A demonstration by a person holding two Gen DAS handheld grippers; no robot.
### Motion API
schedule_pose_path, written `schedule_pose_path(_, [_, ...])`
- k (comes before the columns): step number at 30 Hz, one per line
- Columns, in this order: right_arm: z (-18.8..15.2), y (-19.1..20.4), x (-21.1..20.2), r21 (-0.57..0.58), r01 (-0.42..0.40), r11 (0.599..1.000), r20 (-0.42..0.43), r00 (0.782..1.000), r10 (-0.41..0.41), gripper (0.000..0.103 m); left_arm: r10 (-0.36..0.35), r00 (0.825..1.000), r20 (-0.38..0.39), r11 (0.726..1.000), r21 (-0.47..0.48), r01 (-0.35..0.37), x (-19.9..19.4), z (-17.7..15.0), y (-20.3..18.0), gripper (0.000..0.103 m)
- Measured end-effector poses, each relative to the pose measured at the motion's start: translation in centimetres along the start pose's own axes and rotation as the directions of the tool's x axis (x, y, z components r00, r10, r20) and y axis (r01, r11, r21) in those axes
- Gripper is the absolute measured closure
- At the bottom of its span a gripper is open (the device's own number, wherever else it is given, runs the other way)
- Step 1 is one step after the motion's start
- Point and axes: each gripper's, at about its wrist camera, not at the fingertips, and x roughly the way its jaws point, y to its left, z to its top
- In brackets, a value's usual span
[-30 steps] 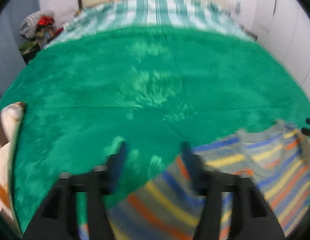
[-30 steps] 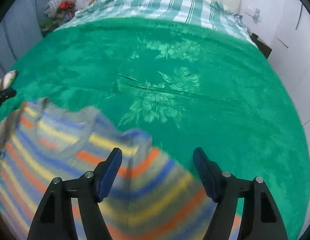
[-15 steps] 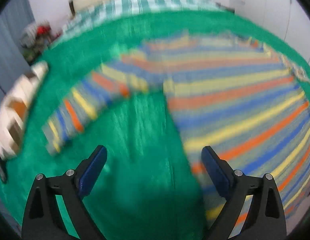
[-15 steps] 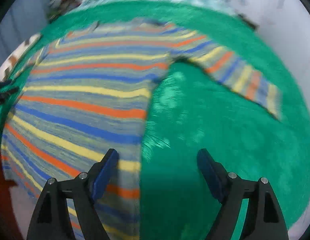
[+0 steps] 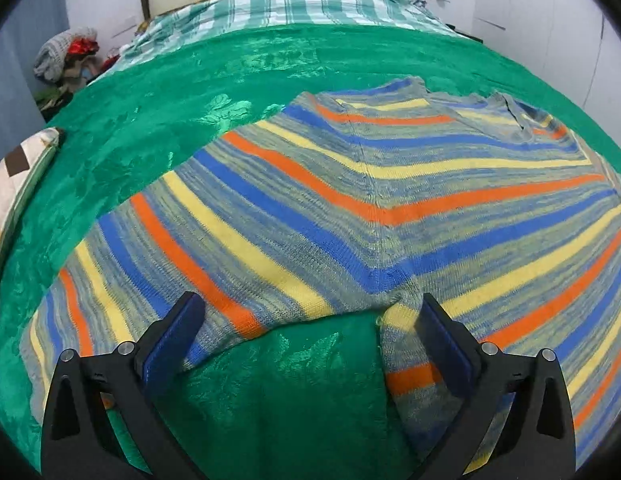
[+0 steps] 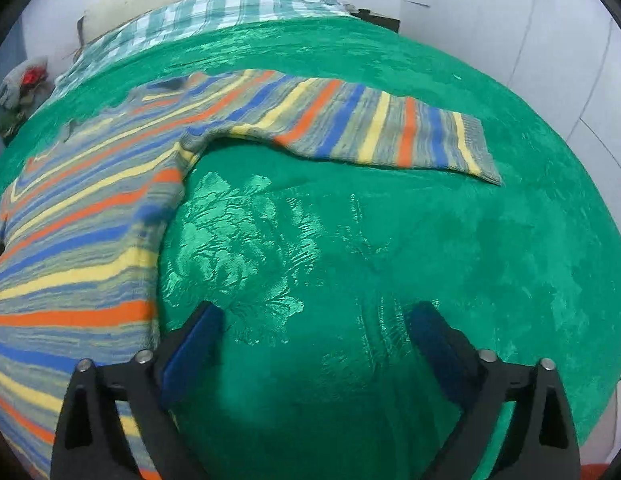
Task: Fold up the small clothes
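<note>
A striped knit sweater [image 5: 370, 200], grey with blue, orange and yellow bands, lies spread flat on the green blanket [image 5: 190, 92]. In the left wrist view its left sleeve runs down to the left and its armpit sits between my fingers. My left gripper [image 5: 310, 332] is open and empty, just above the armpit. In the right wrist view the sweater body [image 6: 78, 232] is at the left and its right sleeve [image 6: 370, 128] stretches out to the right. My right gripper [image 6: 314, 340] is open and empty over bare blanket [image 6: 430, 240], right of the body.
A patterned white and brown cushion [image 5: 14, 172] lies at the bed's left edge. A green checked sheet [image 5: 294, 4] and a pale pillow lie at the head. A pile of clothes [image 5: 66, 56] sits beside the bed at far left. White walls stand at the right.
A second ago both grippers held the sweater near its shoulders. They have since let it go and drawn back, and the sweater now lies spread flat on the blanket.
</note>
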Motion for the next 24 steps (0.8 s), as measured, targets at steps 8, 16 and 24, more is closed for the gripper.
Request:
schedule_pose_path(8, [-0.3,-0.3,1.1,0.041,-0.037,0.998,0.003,0.999,0.037,0.000,0.003,1.000,0.009,1.000,0.002,-0.003,-0.4,-0.8,0.0,0.000])
schedule_pose_path(16, [-1.2,-0.3,1.1,0.026,-0.054,0.998,0.068,0.996,0.052,0.000,0.005,1.000,0.009,1.000,0.004,-0.005,-0.3,-0.6,-0.1,0.000])
schedule_pose_path(24, [-1.3,-0.3,1.1,0.017,-0.055,0.998,0.068,0.996,0.054,0.000,0.005,1.000,0.009,1.000,0.004,-0.005,-0.3,-0.6,-0.1,0.000])
